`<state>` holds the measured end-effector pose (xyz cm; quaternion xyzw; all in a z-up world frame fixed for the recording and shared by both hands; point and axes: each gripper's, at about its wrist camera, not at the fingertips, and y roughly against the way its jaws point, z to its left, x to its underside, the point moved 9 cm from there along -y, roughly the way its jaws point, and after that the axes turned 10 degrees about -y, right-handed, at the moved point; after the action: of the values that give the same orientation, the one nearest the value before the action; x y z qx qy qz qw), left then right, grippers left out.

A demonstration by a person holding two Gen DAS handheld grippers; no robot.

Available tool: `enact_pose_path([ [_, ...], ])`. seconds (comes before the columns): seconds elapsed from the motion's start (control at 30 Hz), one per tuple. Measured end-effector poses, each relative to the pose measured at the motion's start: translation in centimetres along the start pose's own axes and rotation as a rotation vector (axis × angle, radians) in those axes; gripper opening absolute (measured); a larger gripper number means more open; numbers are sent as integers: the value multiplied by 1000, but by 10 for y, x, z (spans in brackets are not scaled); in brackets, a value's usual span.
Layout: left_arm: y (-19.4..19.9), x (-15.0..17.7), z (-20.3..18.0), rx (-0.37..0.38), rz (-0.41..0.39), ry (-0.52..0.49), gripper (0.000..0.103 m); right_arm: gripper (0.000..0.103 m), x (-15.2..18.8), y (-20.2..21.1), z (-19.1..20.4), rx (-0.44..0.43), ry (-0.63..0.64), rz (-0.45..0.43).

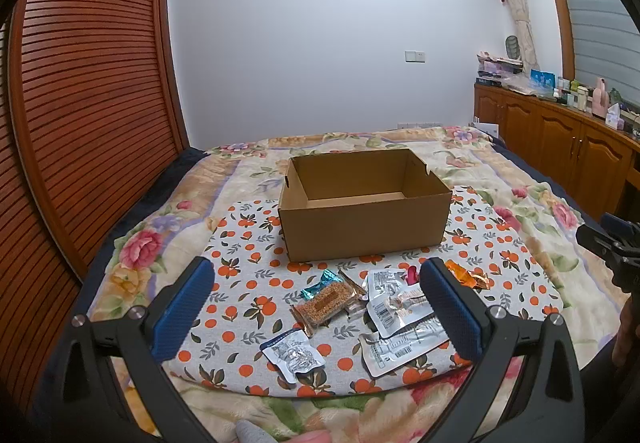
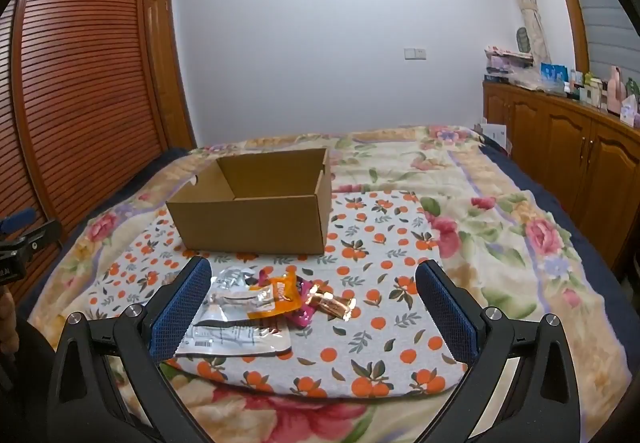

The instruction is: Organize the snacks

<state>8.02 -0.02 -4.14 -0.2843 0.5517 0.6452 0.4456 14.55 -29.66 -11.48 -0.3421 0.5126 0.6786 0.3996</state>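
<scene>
on the bed (image 1: 520,179), snack packets (image 1: 360,311) lie before an empty cardboard box (image 1: 360,227).

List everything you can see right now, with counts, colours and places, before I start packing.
Cardboard box: one, brown, open and empty, on the far half of the mat.
Mat: one, grey with orange fruit print, on the bed.
Floral blanket: one, cream and pink, covering the bed.
Snack packets: a loose pile in front of the box; silver-white pouches, one brown bar, one teal, one orange, one pink, one gold.
Wardrobe: slatted wood, left.
Cabinets: wood, right, cluttered top.
Left tool: open, over the pile.
Right tool: open, over the pile.
</scene>
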Motion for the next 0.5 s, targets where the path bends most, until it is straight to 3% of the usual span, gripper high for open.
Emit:
enact_pose_path([
  [0.5,0,0,0,-2,0,-3,103,103,0,-1,-1,-1,-2,1],
])
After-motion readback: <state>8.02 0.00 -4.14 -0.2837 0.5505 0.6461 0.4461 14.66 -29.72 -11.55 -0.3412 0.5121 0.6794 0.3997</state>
